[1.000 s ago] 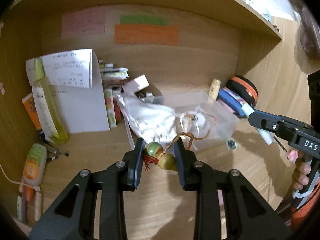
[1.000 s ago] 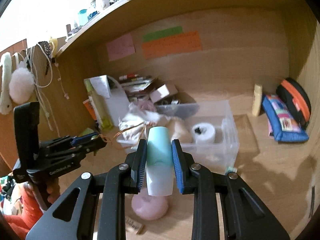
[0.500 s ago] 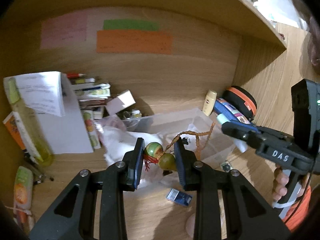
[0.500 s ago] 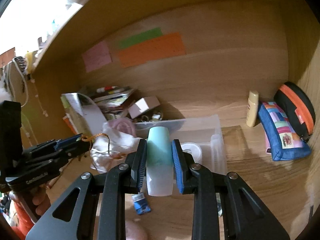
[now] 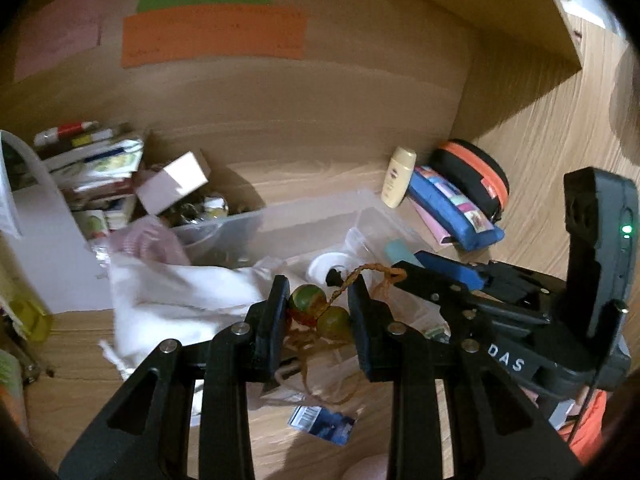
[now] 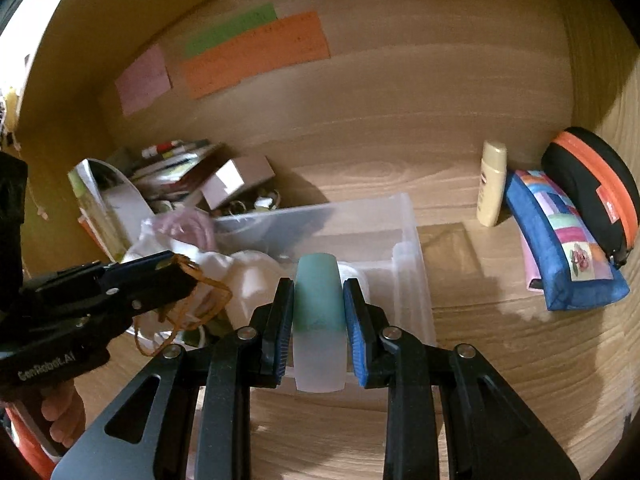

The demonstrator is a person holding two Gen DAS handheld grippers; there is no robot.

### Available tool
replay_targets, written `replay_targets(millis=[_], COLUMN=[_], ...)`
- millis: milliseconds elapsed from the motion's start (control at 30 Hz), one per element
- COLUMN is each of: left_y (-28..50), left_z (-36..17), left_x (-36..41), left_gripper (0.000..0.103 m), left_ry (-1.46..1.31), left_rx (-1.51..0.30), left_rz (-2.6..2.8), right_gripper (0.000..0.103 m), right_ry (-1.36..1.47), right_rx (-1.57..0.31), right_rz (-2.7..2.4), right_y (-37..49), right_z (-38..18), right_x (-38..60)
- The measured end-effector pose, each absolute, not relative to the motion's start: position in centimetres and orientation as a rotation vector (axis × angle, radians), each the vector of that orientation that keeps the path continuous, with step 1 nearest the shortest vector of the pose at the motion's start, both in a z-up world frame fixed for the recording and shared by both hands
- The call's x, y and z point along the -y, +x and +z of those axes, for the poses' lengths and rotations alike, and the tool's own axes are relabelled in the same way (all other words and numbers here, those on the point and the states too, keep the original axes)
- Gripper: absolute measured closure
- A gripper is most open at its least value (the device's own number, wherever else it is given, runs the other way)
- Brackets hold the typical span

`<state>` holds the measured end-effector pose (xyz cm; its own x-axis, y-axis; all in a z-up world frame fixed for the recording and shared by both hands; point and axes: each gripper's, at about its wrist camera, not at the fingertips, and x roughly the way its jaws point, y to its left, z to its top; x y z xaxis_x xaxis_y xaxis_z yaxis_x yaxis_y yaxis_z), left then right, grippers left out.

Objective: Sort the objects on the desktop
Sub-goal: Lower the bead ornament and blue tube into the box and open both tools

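My left gripper (image 5: pixel 318 308) is shut on a bead charm (image 5: pixel 316 310), two green-red beads on a braided orange cord (image 5: pixel 362 274), held over the near edge of a clear plastic bin (image 5: pixel 320 212). My right gripper (image 6: pixel 318 304) is shut on a teal-capped white tube (image 6: pixel 319 312), held above the bin's (image 6: pixel 404 240) near right part. Each gripper shows in the other's view: the right one (image 5: pixel 404 258) at right, the left one (image 6: pixel 176 268) at left with the cord (image 6: pixel 192 304) dangling. The bin holds white cloth (image 5: pixel 180 292) and a tape roll (image 5: pixel 330 266).
A cream bottle (image 6: pixel 492 184), a blue pouch (image 6: pixel 560 240) and a black-orange case (image 6: pixel 592 188) stand at the back right. Books and a small box (image 5: pixel 172 186) pile at the back left. A blue packet (image 5: pixel 322 424) lies on the desk in front of the bin.
Both grippers have moved forward toward the bin with their objects still held. The right gripper now sits close beside the left one over the bin.
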<state>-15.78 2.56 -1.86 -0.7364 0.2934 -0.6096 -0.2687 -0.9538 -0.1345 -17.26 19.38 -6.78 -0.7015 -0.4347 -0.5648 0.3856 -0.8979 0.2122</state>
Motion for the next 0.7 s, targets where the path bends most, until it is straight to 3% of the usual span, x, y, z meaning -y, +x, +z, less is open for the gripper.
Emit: replay_targets(millis=[267, 700], left_y=[-16.9, -16.3], left_z=[-3.4, -3.1], left_x=[-2.7, -3.2], left_gripper=[0.073, 0.05], left_ry=[-1.012, -0.98], left_rx=[0.053, -0.018], left_rz=[2.62, 2.64], right_gripper=[0.08, 0.078], right_ry=[0.909, 0.9], right_rx=[0.038, -0.008], right_rz=[-2.585, -2.634], right_y=[-17.6, -17.3], right_z=[-8.1, -8.2], right_x=[-18.7, -18.2])
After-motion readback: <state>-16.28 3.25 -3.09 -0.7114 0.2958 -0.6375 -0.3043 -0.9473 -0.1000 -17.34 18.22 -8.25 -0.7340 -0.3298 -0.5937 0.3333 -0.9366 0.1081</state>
